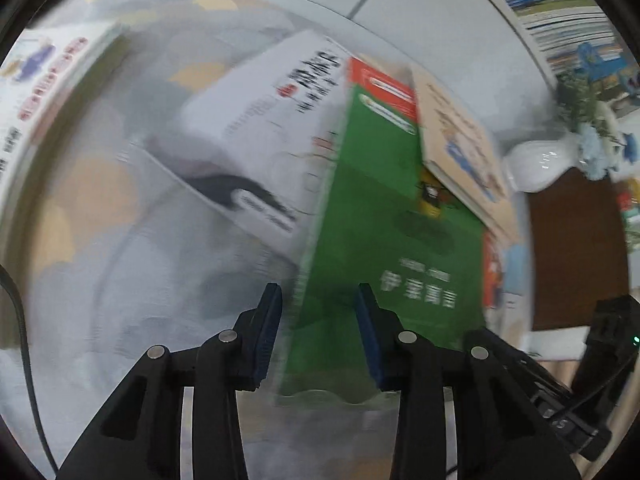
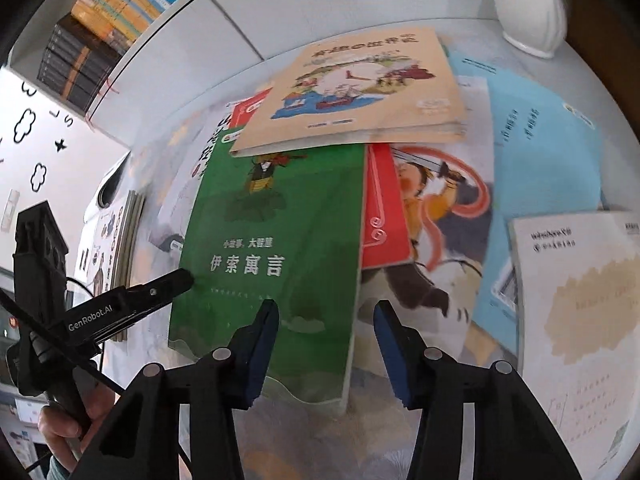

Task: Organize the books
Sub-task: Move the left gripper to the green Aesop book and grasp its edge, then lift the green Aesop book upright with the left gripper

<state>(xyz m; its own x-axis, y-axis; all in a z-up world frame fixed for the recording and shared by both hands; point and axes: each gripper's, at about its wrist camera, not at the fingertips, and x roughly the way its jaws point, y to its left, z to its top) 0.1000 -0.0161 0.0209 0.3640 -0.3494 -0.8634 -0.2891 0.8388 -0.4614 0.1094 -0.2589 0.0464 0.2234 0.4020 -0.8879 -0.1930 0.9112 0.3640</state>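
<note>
A green book (image 1: pixel 380 220) (image 2: pixel 280 220) lies flat in a loose pile on a pale patterned cloth. A beige picture book (image 2: pixel 360 80) (image 1: pixel 460 140) rests across its far end. My left gripper (image 1: pixel 318 312) straddles the green book's left edge with a gap between its pads; one left finger (image 2: pixel 176 280) shows at that edge in the right wrist view. My right gripper (image 2: pixel 324 320) straddles the same book's near right edge, and its pads stand apart from it. A red book (image 2: pixel 384 216) and a book with an orange-clad figure (image 2: pixel 440 208) lie partly under the pile.
A white book (image 1: pixel 260 120) lies left of the green one, blurred. A light blue book (image 2: pixel 540 160) and a white book with a beige patch (image 2: pixel 580 300) lie to the right. A white vase (image 2: pixel 528 4) stands behind the pile. A shelf of upright books (image 2: pixel 104 20) is beyond.
</note>
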